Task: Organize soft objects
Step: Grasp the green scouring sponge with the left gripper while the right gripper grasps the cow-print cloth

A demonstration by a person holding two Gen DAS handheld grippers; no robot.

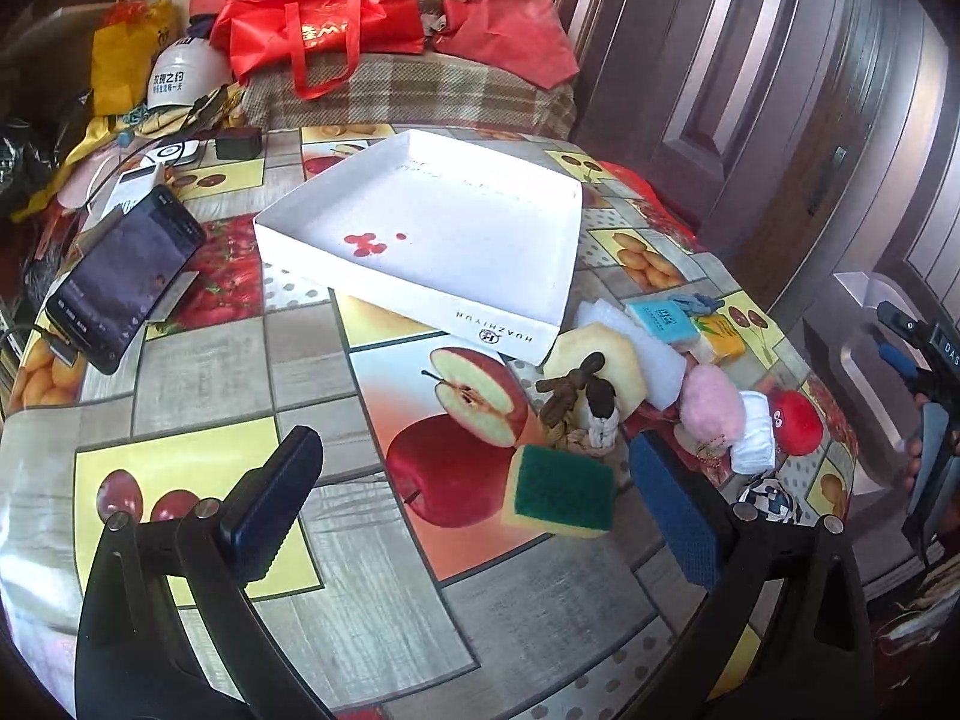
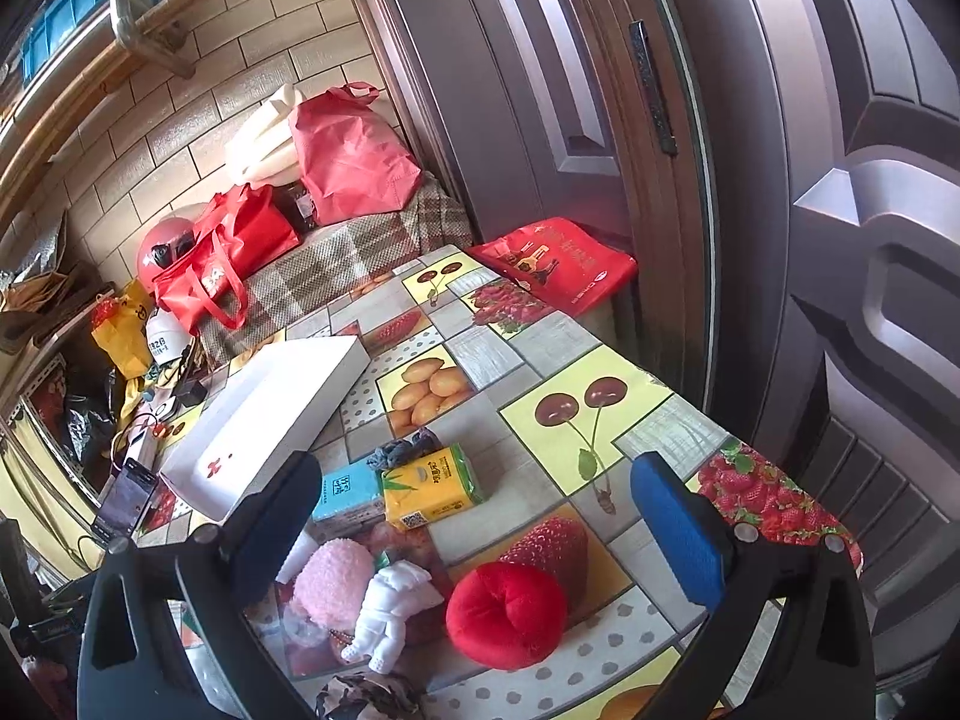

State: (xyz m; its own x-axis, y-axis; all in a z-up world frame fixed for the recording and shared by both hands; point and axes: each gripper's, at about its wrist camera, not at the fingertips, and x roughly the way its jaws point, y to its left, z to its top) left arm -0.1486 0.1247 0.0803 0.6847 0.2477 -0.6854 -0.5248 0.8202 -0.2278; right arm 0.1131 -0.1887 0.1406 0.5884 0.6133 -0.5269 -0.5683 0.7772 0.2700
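A white shallow box (image 1: 528, 333) (image 2: 252, 414) lies on the fruit-print table, nothing inside. Right of it sits a pile of soft things: a green-and-yellow sponge (image 1: 561, 489), a brown rope toy (image 1: 570, 396), a pink pompom (image 1: 711, 402) (image 2: 333, 582), a white plush figure (image 1: 753, 432) (image 2: 390, 612), a red plush (image 1: 795, 420) (image 2: 507, 612), and blue (image 2: 348, 492) and yellow tissue packs (image 2: 432, 486). My left gripper (image 1: 474, 510) is open above the table, just short of the sponge. My right gripper (image 2: 480, 528) is open over the red plush and tissue packs, holding nothing.
A phone (image 1: 123, 282) leans on a stand at the table's left. Red bags (image 1: 324, 24), helmets (image 1: 180, 75) and a plaid-covered seat (image 1: 420, 90) crowd the far side. A brown door (image 2: 840, 240) stands close along the table's right edge, with a red bag (image 2: 558, 264) beside it.
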